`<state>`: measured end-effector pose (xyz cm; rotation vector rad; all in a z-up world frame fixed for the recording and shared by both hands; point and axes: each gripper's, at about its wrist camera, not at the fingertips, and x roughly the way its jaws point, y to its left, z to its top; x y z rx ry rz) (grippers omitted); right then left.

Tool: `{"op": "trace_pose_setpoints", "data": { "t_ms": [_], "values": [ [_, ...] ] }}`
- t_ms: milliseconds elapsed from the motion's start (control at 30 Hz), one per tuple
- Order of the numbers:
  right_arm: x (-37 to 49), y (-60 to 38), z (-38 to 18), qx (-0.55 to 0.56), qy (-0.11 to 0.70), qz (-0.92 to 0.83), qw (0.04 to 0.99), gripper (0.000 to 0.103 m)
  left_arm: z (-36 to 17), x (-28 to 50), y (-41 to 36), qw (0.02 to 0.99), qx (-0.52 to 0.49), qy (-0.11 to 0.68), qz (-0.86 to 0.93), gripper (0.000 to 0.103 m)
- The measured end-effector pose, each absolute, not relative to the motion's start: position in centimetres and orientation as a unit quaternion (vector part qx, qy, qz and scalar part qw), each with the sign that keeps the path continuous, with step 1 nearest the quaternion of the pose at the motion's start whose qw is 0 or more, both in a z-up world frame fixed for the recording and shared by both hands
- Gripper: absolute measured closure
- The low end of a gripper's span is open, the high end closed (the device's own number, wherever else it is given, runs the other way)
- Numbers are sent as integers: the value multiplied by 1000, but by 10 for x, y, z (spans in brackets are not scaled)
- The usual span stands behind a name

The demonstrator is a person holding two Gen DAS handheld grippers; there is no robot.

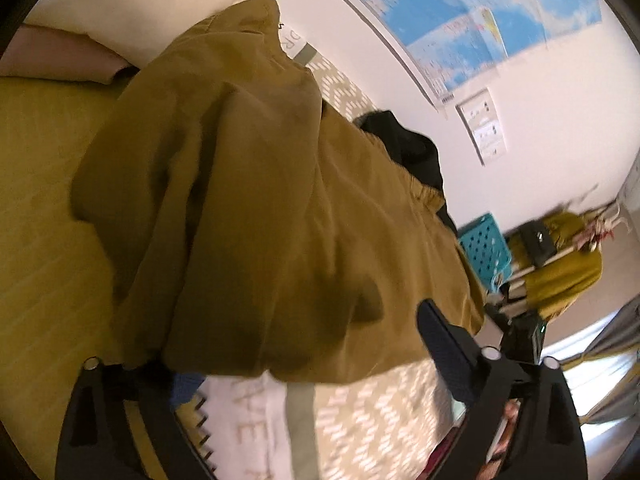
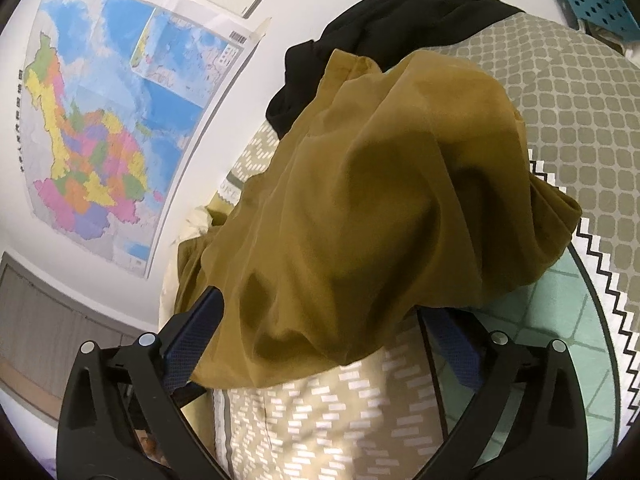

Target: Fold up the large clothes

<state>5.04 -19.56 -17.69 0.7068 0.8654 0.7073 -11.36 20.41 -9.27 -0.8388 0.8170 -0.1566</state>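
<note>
Both jaws gape wide, gripping nothing; mustard garment (image 2: 360,200) lies bunched on the bed (image 2: 320,420). Next: regrasp an edge.

Mustard-brown garment (image 2: 360,208), rumpled heap on patterned bedding (image 2: 320,420)

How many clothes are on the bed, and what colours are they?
Mustard-yellow garment: 1
Black garment: 1
Total: 2, counting only clothes on the patterned bedspread. The black one lies partly under the yellow one.
</note>
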Motion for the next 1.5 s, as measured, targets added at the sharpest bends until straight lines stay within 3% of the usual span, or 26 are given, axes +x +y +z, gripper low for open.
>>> {"op": "trace_pose_setpoints", "data": {
  "t_ms": [267,400,533,767,1000,1200,1267,1367,1500],
  "values": [
    [52,-186,-177,343,382,283,810,4,-86,-98,189,841,-376,388,-19,8],
    [55,-182,-175,348,371,268,818,5,-80,-95,178,853,-339,396,26,20],
    [57,-181,-176,342,366,269,822,5,-80,-94,177,857,-330,394,38,23],
    [58,-179,-176,335,367,267,826,5,-83,-97,176,864,-323,384,39,21],
    [62,-175,-175,327,371,261,829,4,-83,-92,169,870,-315,379,29,7],
    [63,-173,-175,316,372,260,833,4,-83,-90,169,868,-319,380,31,7],
    [64,-172,-175,311,373,256,836,11,-83,-89,169,866,-317,386,33,9],
    [65,-173,-173,300,374,250,841,31,-82,-91,173,862,-324,389,36,16],
    [67,-181,-177,307,377,262,834,39,-83,-94,180,855,-338,392,37,25]
  ]
}}
